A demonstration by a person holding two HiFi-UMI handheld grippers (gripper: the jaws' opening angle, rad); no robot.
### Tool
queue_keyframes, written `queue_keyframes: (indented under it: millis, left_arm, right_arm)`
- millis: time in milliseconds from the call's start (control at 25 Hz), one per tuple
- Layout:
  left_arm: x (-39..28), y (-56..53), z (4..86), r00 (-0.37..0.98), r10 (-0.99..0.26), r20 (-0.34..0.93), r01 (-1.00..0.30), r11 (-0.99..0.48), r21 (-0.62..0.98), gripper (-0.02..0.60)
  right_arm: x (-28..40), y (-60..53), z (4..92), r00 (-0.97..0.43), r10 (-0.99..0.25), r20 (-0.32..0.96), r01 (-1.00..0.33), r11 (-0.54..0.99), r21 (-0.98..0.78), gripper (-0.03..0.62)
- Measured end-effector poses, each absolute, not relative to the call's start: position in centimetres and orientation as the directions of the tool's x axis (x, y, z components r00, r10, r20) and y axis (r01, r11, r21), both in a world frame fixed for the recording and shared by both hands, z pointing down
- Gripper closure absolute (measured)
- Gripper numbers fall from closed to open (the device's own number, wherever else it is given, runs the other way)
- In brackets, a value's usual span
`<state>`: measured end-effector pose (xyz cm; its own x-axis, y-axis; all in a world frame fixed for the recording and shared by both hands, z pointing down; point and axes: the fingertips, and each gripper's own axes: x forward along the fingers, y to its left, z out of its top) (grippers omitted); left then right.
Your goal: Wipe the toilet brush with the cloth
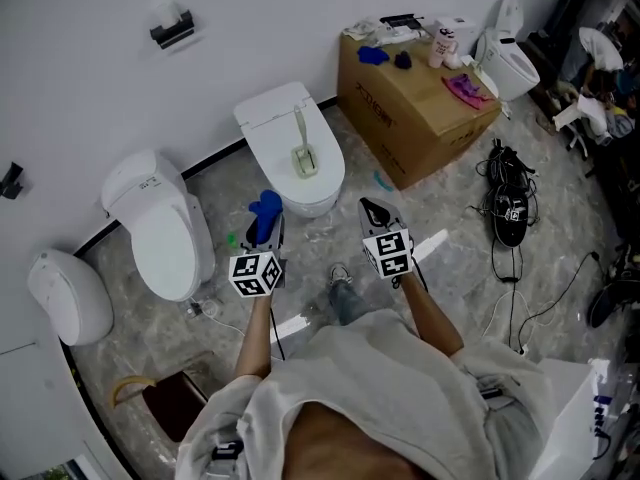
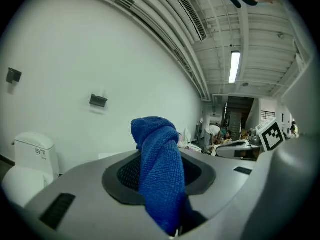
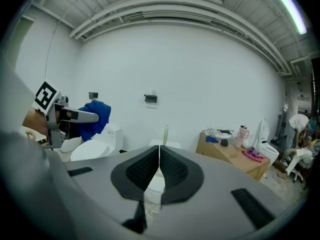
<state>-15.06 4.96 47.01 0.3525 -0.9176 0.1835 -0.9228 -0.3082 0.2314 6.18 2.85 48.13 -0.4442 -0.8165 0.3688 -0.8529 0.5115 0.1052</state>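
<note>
You stand on grey marbled floor (image 1: 450, 258), with open room straight ahead up to 2 glossy white toilets: 1 in front (image 1: 280, 118), 1 to your left (image 1: 165, 233). A cardboard box (image 1: 400, 118) bounds your right (black cables (image 1: 520, 268) lie beyond it). The pale toilet brush (image 1: 303, 148) lies on the front toilet's closed lid. Your left gripper (image 1: 268, 236), held forward, pinches the blue terry cloth (image 1: 264, 210). Your right gripper (image 1: 376, 208), alongside it, has its jaws pressed together on nothing.
</note>
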Motion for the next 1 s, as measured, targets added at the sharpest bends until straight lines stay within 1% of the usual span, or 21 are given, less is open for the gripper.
queue_keyframes:
  millis: [600,800,1000]
  left_arm:
    - [-14.0,-7.4,49.6,0.267,-0.924,0.273,-0.947,-0.199,0.252,0.419]
    - [-14.1,-9.5,50.1,0.245,-0.923,0.296,-0.954,-0.174,0.244,0.419]
    - [-14.0,-11.3,50.3,0.25,-0.918,0.309,-0.956,-0.183,0.23,0.419]
  right_arm:
    - [3.9,-13.6,49.4,-0.561,-0.73,0.39,-0.78,0.624,0.046,0.562]
    - [3.5,-16.5,50.4,-0.583,-0.702,0.409,-0.76,0.649,0.031,0.562]
    - [3.3,-18.1,51.1,-0.593,-0.694,0.409,-0.759,0.651,0.004,0.562]
